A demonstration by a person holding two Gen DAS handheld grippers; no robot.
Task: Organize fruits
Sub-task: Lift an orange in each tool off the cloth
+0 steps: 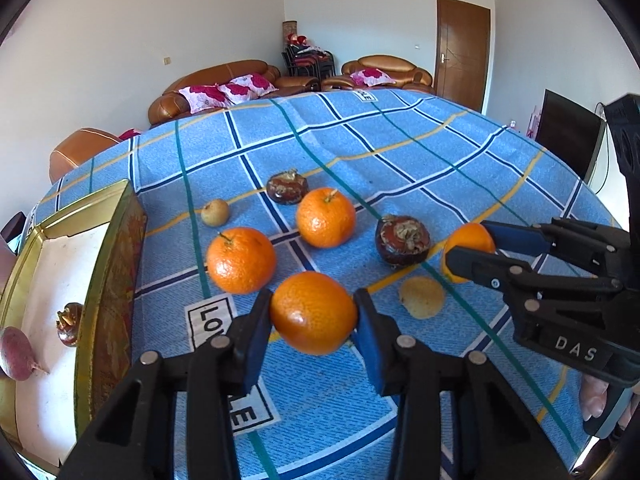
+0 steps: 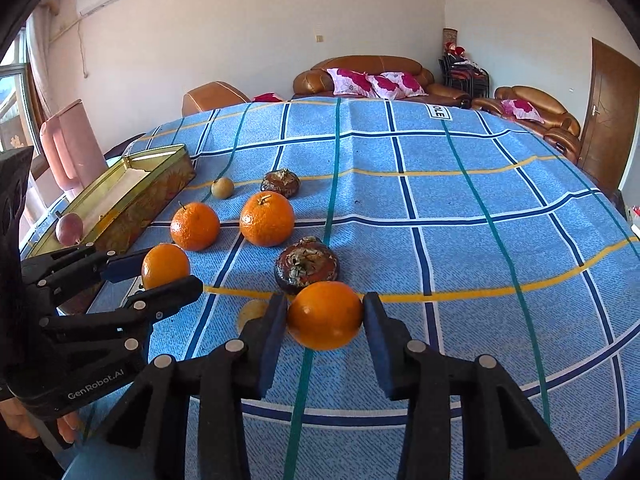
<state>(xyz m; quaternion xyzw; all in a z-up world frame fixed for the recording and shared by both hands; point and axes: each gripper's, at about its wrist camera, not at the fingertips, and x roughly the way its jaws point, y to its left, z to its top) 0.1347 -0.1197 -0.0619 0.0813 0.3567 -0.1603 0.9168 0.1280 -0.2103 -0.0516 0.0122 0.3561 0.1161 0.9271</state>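
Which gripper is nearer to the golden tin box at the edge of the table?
Left. The left gripper, shut on an orange, is beside the tin box. The right gripper, holding another orange, is further away, on the left gripper's other side.

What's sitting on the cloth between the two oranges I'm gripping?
A pale yellow fruit lies between the left-held orange and right-held orange, with a dark brown fruit just behind; clearest in the left wrist view.

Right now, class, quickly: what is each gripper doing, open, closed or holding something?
Left gripper: closed on an orange.
Right gripper: closed on another orange.
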